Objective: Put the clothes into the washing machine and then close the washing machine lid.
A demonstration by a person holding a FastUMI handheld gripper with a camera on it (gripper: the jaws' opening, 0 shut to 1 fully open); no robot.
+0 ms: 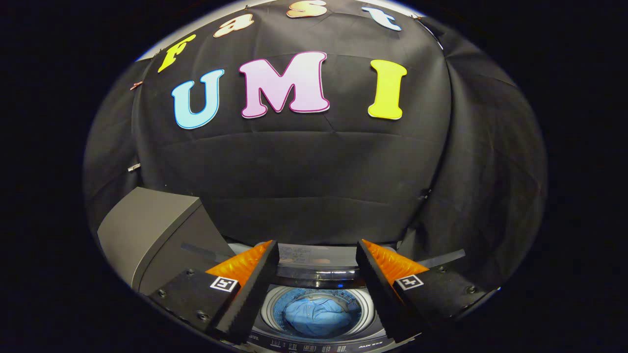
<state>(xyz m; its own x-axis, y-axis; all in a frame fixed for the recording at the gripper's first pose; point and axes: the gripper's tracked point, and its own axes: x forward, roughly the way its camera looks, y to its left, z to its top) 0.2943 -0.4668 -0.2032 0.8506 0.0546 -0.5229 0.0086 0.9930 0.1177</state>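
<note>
The gripper (317,250) hangs above a top-loading washing machine (314,338), its two fingers spread wide with nothing between the pads. Each finger carries a small square black-and-white marker tag on its upper face.

Below and between the fingers lies the round mouth of the drum (318,308), its pale rim ring fully exposed. A blue garment (314,315) sits crumpled inside the drum, well down from the rim and clear of it all round. No part of the cloth hangs over the edge.

The gap between the fingers is about as wide as the drum opening, so the mouth sits framed by the two inner finger faces, with open room above it. Just beyond the fingertips a glossy strip of the machine's rear top edge (314,272) runs across, and behind that the black cloth wall of the booth rises close.

The machine's lid (147,230), a dark grey panel, stands raised beyond and outside the left finger, tilted back and away from the opening.

Along the machine's near edge, under the fingers, a control panel (314,347) carries rows of small print and icons; the lettering is too small and warped to read with confidence.
</note>
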